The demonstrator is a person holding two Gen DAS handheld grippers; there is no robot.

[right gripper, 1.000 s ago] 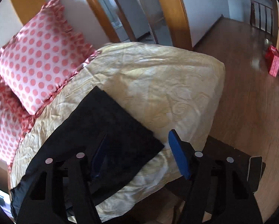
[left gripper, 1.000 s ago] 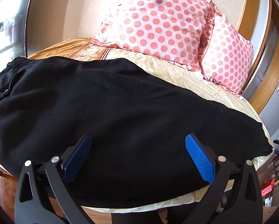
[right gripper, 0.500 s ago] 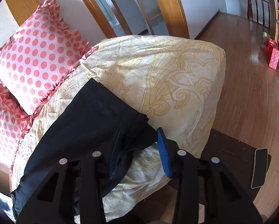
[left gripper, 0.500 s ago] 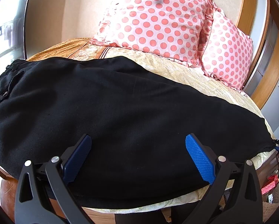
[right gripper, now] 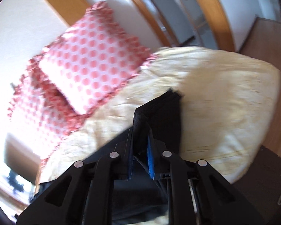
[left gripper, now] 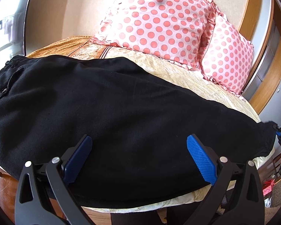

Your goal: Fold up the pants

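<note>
Left wrist view: the pants [left gripper: 121,112] are laid lengthwise along the bed's [left gripper: 178,75] near edge, the hem end being clamped at the right by the right gripper [right gripper: 140,146], while the left gripper [left gripper: 139,159] is held agape, empty, over mid-leg.

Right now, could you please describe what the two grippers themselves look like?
Both match: the left gripper and right gripper have black plastic arms with triangular cutouts, round silver pivot bolts, and blue textured pads lining the fingers. No cables, markings or sleeves are visible.
</note>
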